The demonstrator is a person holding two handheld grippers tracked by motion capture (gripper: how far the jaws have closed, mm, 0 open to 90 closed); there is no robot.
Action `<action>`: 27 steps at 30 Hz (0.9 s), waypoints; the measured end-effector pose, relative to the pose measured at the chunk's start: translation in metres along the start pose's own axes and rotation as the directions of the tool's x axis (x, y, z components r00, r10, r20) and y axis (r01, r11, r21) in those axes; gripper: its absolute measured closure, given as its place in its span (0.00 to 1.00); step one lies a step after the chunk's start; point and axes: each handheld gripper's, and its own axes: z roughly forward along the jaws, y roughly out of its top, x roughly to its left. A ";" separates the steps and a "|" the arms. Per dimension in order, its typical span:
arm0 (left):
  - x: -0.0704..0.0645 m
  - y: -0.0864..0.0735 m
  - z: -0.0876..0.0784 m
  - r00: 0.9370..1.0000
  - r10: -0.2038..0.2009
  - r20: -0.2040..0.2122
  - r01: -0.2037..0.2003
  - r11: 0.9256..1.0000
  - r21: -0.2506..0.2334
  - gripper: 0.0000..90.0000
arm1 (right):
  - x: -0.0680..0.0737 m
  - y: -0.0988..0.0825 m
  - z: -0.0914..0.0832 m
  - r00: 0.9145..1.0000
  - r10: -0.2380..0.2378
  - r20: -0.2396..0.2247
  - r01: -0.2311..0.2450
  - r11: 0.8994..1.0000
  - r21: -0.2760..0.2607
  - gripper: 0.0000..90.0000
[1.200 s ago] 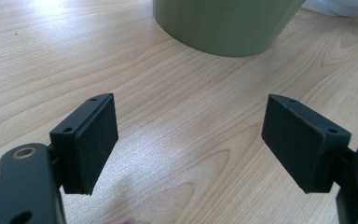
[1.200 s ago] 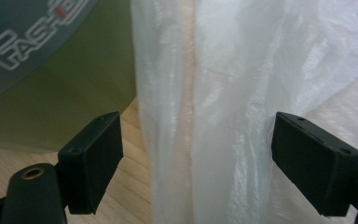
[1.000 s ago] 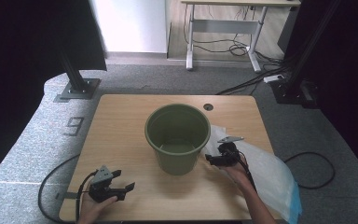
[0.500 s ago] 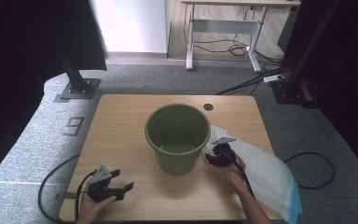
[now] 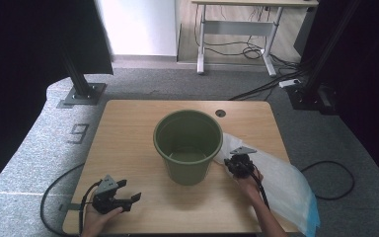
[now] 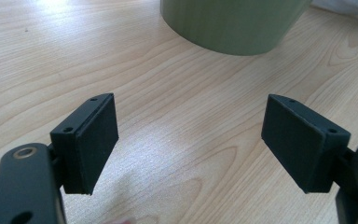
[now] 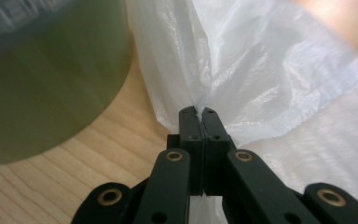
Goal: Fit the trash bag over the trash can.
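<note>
Landmark for this entry: green bucket [image 5: 188, 144], which stood upright and open-mouthed at the middle of the wooden table [image 5: 128, 128].

Right gripper [image 5: 233, 164] sat just right of the bucket's lower wall, low over the table top. Its jaws had just been closing and were pressed fully together, with a fold of the white plastic bag [image 5: 281, 182] pinched between the pads. In the right gripper view the film gathered into creases at the jaw tips [image 7: 199, 113] and fanned upward from there; the bucket's wall [image 7: 46, 79] stood just beside the pinch point.

The bag lay flat on the table to the right of the bucket, its near corner touching or almost touching the bucket's side, and its far end ran past the table's right front edge. A blue edge showed at that end.

Left gripper [image 5: 128, 197] rested at the table's front, left of the bucket and well apart from it. Jaws stood wide open, nothing between them but bare wood. The left gripper view showed the bucket's base [image 6: 233, 23] ahead of the pads [image 6: 95, 140].
</note>
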 end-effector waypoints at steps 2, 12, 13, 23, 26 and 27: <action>0.000 0.000 0.000 1.000 -0.001 0.000 0.001 1.000 -0.001 0.20 | -0.002 0.001 -0.007 1.000 0.010 0.007 -0.010 0.999 -0.032 0.98; -0.001 0.001 0.001 1.000 -0.001 0.000 0.001 1.000 0.000 0.21 | -0.017 0.024 -0.056 0.998 0.057 0.005 -0.055 0.972 -0.230 0.99; -0.001 0.000 0.001 1.000 -0.001 -0.001 0.001 1.000 0.000 0.21 | -0.017 0.027 -0.060 0.998 0.062 0.001 -0.059 0.967 -0.246 0.99; 0.000 0.000 0.001 1.000 -0.001 -0.001 0.001 1.000 -0.001 0.21 | -0.021 0.058 -0.111 0.997 0.074 -0.018 -0.075 0.920 -0.384 0.99; 0.000 0.000 0.000 1.000 -0.003 0.000 0.003 1.000 -0.003 0.21 | -0.023 0.067 -0.126 0.997 0.077 -0.014 -0.076 0.905 -0.419 0.99; 0.000 0.000 0.000 1.000 -0.003 -0.001 0.003 1.000 -0.003 0.21 | -0.024 0.070 -0.130 0.997 0.078 -0.016 -0.078 0.899 -0.431 0.99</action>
